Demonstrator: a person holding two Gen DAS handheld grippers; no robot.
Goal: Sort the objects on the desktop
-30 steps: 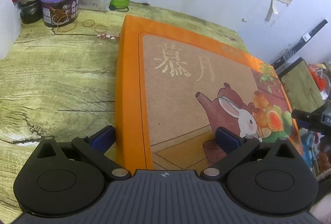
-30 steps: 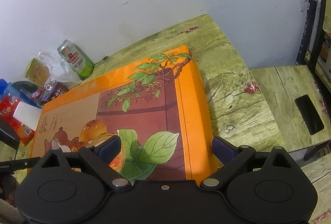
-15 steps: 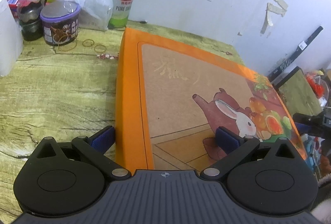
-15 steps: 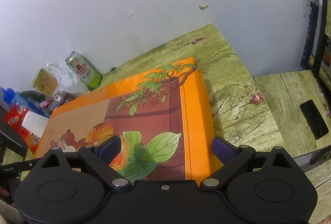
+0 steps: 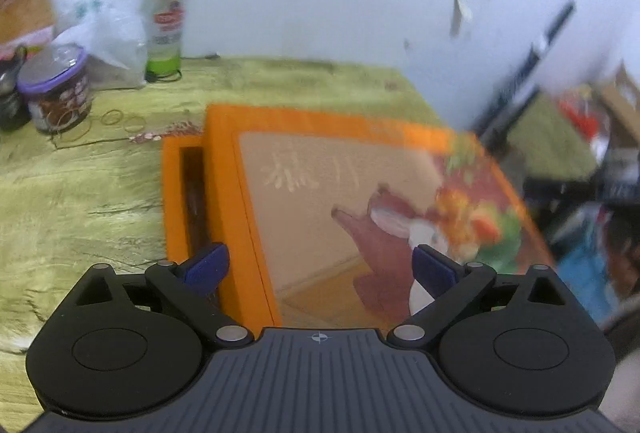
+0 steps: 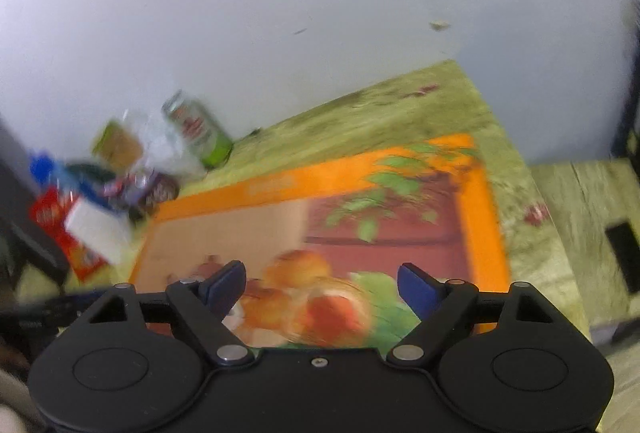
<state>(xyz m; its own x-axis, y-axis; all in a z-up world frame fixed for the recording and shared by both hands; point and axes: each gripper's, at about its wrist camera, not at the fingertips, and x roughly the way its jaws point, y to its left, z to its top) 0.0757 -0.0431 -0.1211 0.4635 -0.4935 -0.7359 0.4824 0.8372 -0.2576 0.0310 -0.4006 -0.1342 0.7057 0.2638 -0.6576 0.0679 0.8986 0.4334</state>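
Since the earlier frames the orange lid (image 5: 360, 193) of the flat gift box, printed with a rabbit and teapot, has come up and slid to the right, so a strip of the orange box base (image 5: 176, 201) with its dark inside now shows at its left edge. Both sets of jaws have just been closing a little.

Both views are smeared by motion: the gold characters on the lid are unreadable, and the clutter by the wall is vague. Whether any pad presses the lid cannot be told.

The left gripper (image 5: 320, 269) points down at a slant, its blue pads wide apart and straddling the lid's left edge. The right gripper (image 6: 320, 285) points down likewise, jaws fairly wide, above the lid's leaf-and-fruit end (image 6: 360, 233).

The box lies on the green wood-grain table (image 5: 80, 193), with a green drink can (image 5: 164, 25) and a purple-lidded round tub (image 5: 56, 89) well apart at the wall.
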